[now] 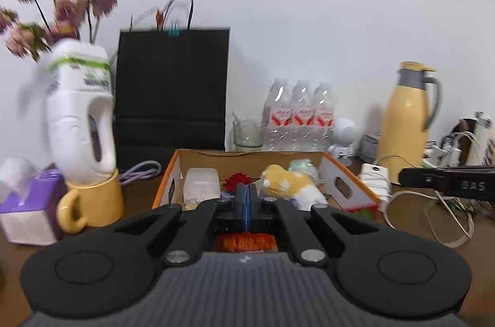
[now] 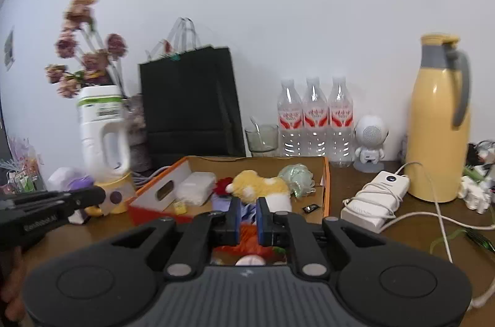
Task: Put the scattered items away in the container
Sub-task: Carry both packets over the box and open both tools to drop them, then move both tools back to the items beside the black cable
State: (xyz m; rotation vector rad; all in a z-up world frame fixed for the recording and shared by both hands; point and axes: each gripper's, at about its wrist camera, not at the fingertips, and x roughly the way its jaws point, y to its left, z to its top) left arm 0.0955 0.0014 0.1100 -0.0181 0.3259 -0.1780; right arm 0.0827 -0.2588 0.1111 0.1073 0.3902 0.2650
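Observation:
An orange-rimmed cardboard box (image 1: 337,169) (image 2: 326,187) stands on the brown table right ahead of both grippers. Inside lie a yellow plush toy (image 1: 286,180) (image 2: 256,186), a white plastic tub (image 1: 201,183) (image 2: 196,187), a red flower (image 1: 236,180) (image 2: 223,185), a green mesh sponge (image 2: 297,175), purple cloth and something orange. My left gripper (image 1: 246,197) hovers over the box's near edge, shut, nothing between its pads. My right gripper (image 2: 248,215) hangs above the box's near side, all but closed, with only a slim empty gap.
A white jug of dried flowers (image 1: 80,113) sits in a yellow mug (image 1: 92,200) beside a purple tissue box (image 1: 31,203). Behind the box are a black paper bag (image 1: 171,88), a glass, three water bottles (image 2: 314,116) and a yellow thermos (image 2: 436,122). A white charger with cables (image 2: 376,197) lies right.

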